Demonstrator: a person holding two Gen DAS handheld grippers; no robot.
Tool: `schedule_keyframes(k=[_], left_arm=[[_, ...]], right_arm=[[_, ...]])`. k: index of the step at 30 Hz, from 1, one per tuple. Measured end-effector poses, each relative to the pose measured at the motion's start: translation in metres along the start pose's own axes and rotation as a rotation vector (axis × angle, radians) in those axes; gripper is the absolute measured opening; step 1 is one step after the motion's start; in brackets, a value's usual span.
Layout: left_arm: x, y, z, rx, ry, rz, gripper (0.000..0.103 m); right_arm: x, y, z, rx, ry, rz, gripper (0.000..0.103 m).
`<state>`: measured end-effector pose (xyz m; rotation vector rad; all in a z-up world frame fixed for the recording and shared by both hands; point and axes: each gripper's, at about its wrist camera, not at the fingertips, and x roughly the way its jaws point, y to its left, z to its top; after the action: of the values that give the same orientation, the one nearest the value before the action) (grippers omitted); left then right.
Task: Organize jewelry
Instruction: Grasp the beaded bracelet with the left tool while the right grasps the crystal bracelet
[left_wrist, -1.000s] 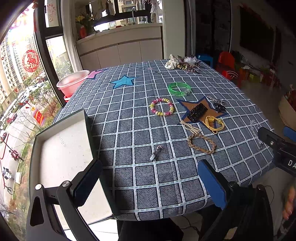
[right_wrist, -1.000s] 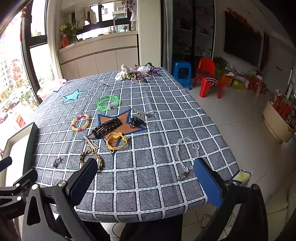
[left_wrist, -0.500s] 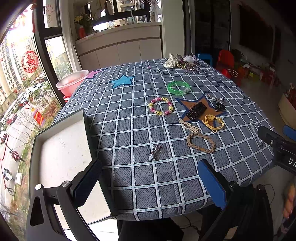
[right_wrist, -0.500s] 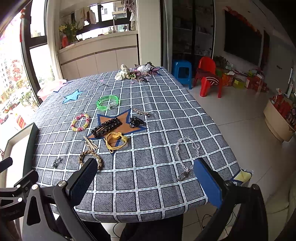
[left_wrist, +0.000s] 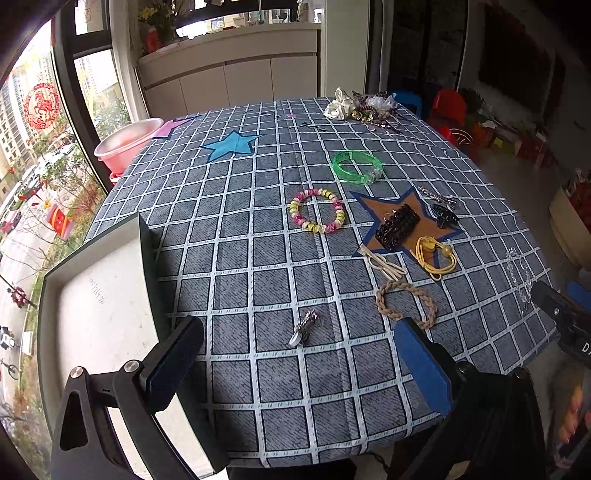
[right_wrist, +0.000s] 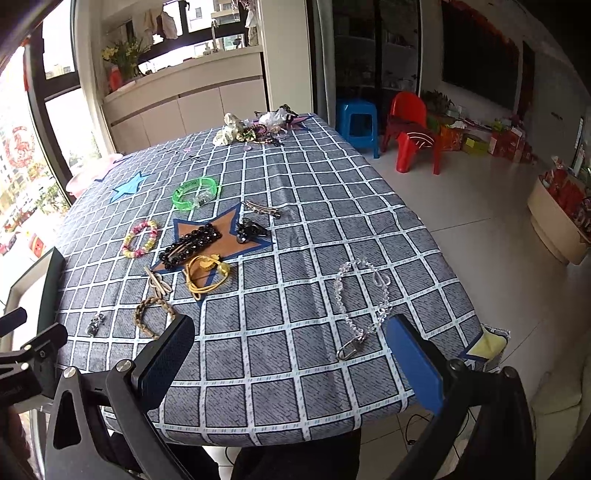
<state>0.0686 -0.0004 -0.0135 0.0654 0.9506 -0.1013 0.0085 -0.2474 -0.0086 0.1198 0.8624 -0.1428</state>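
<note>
Fingers wide on both grippers (left_wrist: 299, 363) (right_wrist: 288, 354), nothing held; advise lowering squarely over charm (left_wrist: 306, 326) near table's (left_wrist: 258, 424) front edge.

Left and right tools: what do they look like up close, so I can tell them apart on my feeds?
Both look alike: the left tool and the right tool each have black angular metal arms with silver screw heads, one finger padded in dark textured navy and the other in bright smooth blue. In the left wrist view the right tool's black body bears white lettering, cut off.
</note>
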Motion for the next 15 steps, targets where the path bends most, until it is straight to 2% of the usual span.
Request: schedule_keyframes(k=[5,10,15], left_arm=[[0.022,0.002,0.032,-0.018,0.053,-0.041,0.103],[0.051,-0.001,0.064,-0.001,0.084,-0.026,0.103],[0.092,-0.004,0.087,0.001,0.140,-0.024,0.103]], right_arm=[[0.019,-0.022,0.005,0.038,0.055,-0.014,0.103],[0.039,-0.044,0.008,0.094,0.097,-0.024,0.103],[0.059,-0.049,0.013,0.076,0.127,-0.044,0.103]])
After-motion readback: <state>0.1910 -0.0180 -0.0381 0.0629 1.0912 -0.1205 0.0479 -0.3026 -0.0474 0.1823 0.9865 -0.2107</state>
